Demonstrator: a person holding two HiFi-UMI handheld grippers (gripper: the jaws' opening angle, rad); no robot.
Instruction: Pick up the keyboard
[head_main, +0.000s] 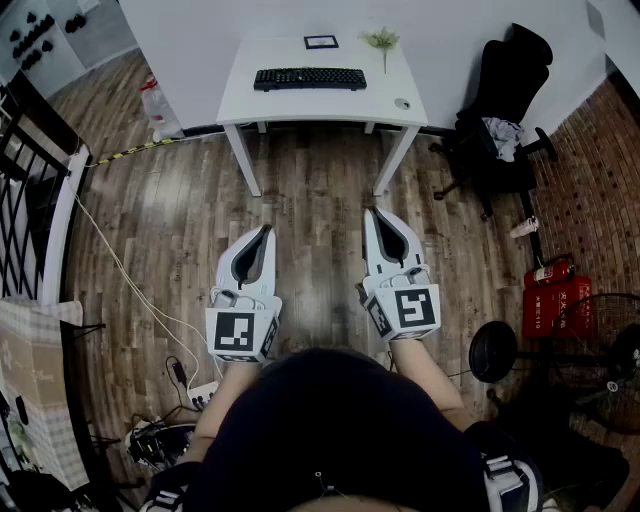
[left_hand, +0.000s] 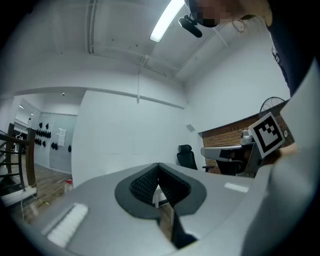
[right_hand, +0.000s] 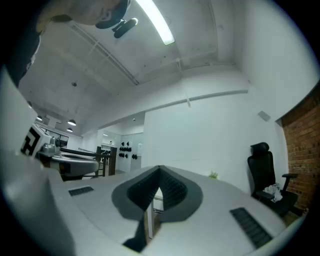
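Note:
The black keyboard (head_main: 310, 78) lies across the middle of a white table (head_main: 250, 95) at the far side of the room. My left gripper (head_main: 266, 230) and right gripper (head_main: 371, 211) are held level side by side over the wooden floor, well short of the table, pointing toward it. Both are shut with nothing between the jaws. The left gripper view shows its own shut jaws meeting at the left gripper tip (left_hand: 159, 167), and the right gripper view the same at the right gripper tip (right_hand: 160, 170). The jaw bodies hide the keyboard in both gripper views.
On the table stand a small frame (head_main: 321, 42), a plant (head_main: 382, 40) and a small round object (head_main: 402, 103). A black office chair (head_main: 505, 90) is right of the table. Red extinguishers (head_main: 555, 295) and a fan (head_main: 600, 360) stand at right, cables (head_main: 180, 390) and a railing (head_main: 30, 200) at left.

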